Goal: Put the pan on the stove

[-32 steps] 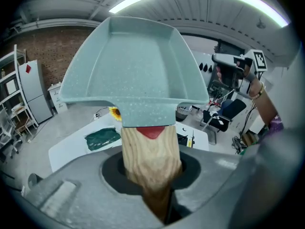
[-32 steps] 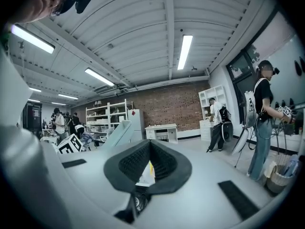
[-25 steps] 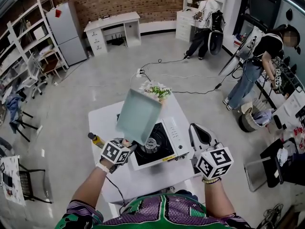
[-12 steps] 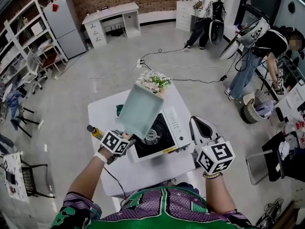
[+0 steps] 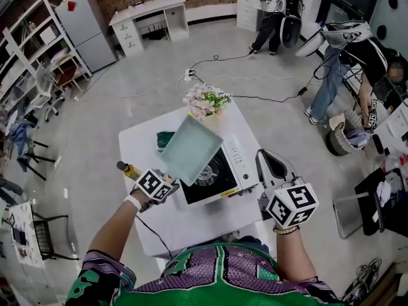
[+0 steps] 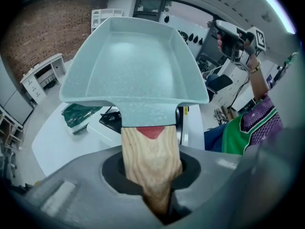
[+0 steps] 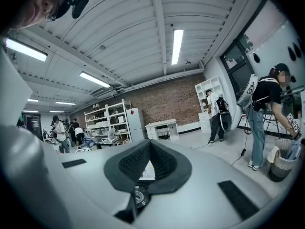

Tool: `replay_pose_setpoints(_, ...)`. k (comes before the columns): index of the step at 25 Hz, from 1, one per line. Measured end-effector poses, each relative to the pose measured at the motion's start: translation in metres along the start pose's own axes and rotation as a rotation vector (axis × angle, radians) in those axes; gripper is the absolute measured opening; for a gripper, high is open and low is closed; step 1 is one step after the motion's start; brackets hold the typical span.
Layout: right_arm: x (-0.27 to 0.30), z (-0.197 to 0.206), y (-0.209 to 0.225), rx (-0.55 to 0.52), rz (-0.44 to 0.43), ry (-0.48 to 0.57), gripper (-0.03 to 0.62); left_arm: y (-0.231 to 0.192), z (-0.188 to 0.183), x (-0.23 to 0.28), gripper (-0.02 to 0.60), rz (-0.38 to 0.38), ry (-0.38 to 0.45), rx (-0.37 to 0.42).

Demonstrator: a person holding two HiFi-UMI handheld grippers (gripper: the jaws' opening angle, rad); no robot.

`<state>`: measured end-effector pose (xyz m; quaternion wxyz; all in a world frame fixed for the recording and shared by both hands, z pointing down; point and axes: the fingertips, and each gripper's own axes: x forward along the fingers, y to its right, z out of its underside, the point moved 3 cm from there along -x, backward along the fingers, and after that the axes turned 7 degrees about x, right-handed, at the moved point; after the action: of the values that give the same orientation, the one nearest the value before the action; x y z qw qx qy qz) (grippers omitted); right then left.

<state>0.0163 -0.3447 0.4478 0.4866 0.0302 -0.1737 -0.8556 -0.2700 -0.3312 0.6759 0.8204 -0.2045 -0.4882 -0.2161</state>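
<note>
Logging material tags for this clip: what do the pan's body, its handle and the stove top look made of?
The pan: likely metal under a pale teal matte coating with fine white speckles. The handle: wood or wood-look, tan with visible grain. The stove top: smooth black, probably glass, set in a white casing of unclear material.

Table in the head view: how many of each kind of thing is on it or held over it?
Pan: 1
Stove: 1
Flower bunch: 1
Green cloth: 1
Yellow-and-black object: 1
Total: 5
</note>
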Motion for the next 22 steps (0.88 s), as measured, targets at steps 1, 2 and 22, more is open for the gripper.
replay_pose_setpoints(1, 0.000, 0.001, 0.000, 0.003, 0.001, 0.000, 0.002, -0.001, 0.003, 0.002, 0.091, 0.003, -0.015, 0.012)
replay_pose_setpoints(2, 0.000, 0.001, 0.001, 0.005, 0.002, 0.001, 0.002, 0.000, 0.006, 0.004, 0.091, 0.006, -0.030, 0.023)
replay_pose_setpoints(22, 0.000, 0.011, 0.005, 0.034, 0.009, -0.013, 0.002, -0.006, 0.026, 0.032, 0.091, 0.085, -0.269, 0.260)
